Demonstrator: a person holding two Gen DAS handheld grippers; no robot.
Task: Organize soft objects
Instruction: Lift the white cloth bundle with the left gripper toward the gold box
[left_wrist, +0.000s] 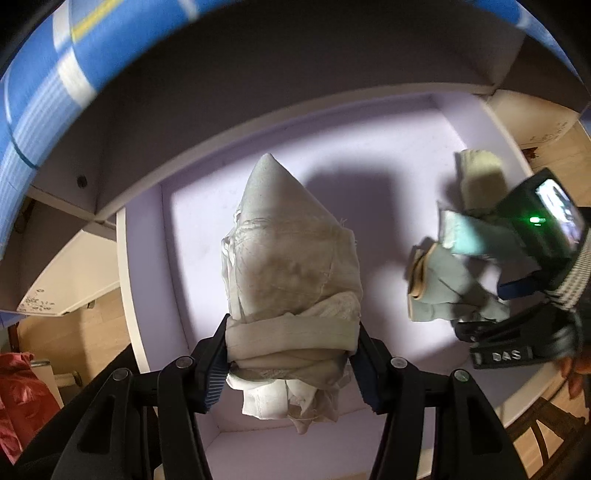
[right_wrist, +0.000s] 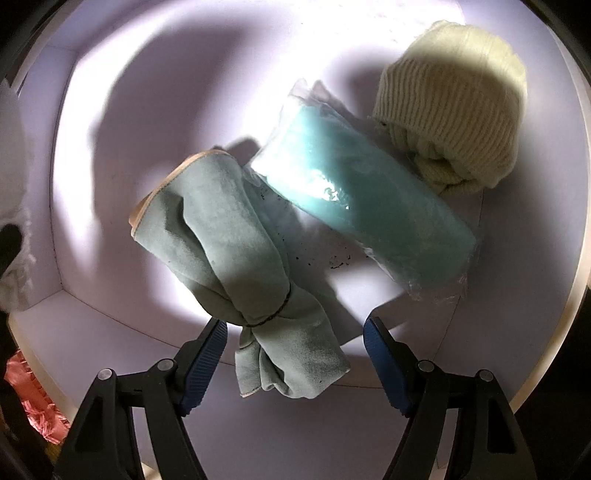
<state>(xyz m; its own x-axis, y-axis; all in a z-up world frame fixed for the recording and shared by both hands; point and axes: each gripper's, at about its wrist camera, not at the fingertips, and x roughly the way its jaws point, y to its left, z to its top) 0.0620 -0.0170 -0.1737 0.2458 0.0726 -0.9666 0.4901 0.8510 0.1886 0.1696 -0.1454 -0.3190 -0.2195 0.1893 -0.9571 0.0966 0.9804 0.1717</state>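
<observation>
Inside a pale lilac drawer (right_wrist: 110, 332), the left tool (left_wrist: 291, 354) is clenched on one beige cloth bundle (left_wrist: 291, 280). The right tool (right_wrist: 295, 354) stands released around one tied grey-green cloth roll (right_wrist: 229, 243), beside one wrapped teal roll (right_wrist: 362, 192) and one cream knit hat (right_wrist: 450, 110).

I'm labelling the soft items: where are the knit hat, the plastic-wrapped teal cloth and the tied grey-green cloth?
knit hat (right_wrist: 448, 107), right wrist view, ribbed cuff.
plastic-wrapped teal cloth (right_wrist: 365, 195), right wrist view, middle.
tied grey-green cloth (right_wrist: 221, 236), right wrist view, above the tie.
</observation>
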